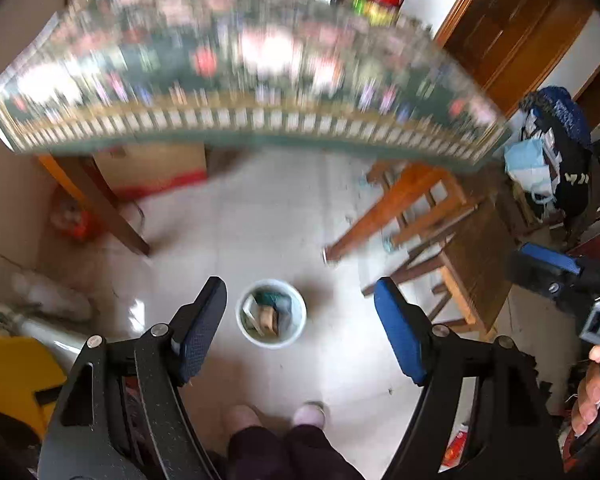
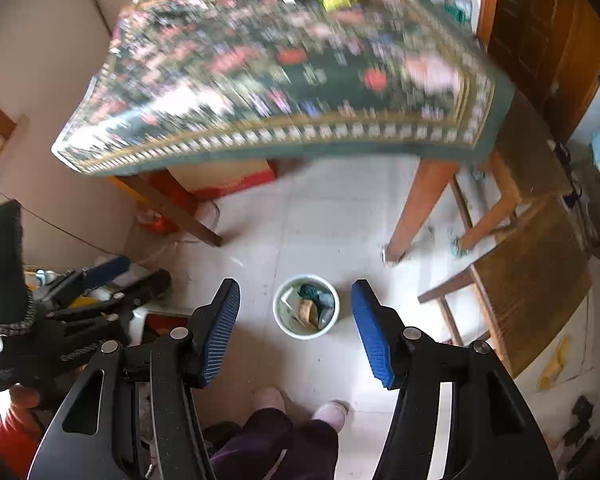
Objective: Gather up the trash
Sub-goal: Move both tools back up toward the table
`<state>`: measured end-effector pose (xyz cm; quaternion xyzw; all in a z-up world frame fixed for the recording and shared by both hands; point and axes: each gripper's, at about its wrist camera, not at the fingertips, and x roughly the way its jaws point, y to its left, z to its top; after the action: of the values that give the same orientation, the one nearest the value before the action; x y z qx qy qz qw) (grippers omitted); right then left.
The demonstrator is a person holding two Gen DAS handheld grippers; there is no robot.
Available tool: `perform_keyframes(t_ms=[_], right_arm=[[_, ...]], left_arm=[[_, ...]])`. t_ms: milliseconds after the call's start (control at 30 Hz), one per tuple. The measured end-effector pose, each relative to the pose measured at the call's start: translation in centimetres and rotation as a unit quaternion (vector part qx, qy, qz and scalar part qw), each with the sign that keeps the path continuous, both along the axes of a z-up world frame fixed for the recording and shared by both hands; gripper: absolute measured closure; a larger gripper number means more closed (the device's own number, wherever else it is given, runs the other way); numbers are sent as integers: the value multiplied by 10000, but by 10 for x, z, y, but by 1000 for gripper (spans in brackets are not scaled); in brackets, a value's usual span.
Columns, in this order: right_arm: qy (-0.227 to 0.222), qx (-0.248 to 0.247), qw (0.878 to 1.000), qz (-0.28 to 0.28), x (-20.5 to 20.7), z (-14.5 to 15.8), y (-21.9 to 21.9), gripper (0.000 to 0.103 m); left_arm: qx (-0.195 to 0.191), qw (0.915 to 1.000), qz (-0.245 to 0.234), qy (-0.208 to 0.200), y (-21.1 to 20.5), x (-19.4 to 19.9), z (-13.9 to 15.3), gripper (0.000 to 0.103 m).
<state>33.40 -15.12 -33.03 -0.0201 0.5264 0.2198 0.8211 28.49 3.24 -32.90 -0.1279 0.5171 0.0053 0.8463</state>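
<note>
Small round pale-green plastic trash bin (image 1: 271, 314), part-filled, stands on tiled floor straight ahead, below both grippers, centred between spread, empty jaws of left gripper (image 1: 300, 328) and right gripper (image 2: 296, 330); neither clearly nearer.

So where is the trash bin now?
The bin stands on the tiled floor in front of the table, just ahead of the person's feet; in both wrist views it shows between the open gripper fingers, with a wooden chair to its right.
</note>
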Motion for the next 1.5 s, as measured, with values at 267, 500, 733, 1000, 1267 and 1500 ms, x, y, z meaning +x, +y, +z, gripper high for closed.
perform_keyframes(t_ms=[267,500,733,1000,1267,1500], right_arm=[[-709,162,9973,58,-28,89,14,49],[-1473,172,9889,-17,-60,167,29,48],[-2377,193,9709,-228,-90,223,41,21],[-2816,289,9579,-488,-89,244,42,9],[-2761,346,9589,-545,-44,238,31,9],[-2720,406,9603,-455,32,244,13,9]], left_arm=[[361,9966,46,-741,19,-21,124,28],[530,9889,-271,-1361,28,-42,205,27],[715,9747,-382,-2084,39,-61,266,10],[887,9635,-285,-2510,51,-61,293,1],[978,9623,-303,-2520,42,-14,288,1],[1028,9621,-268,-2513,20,70,291,1]])
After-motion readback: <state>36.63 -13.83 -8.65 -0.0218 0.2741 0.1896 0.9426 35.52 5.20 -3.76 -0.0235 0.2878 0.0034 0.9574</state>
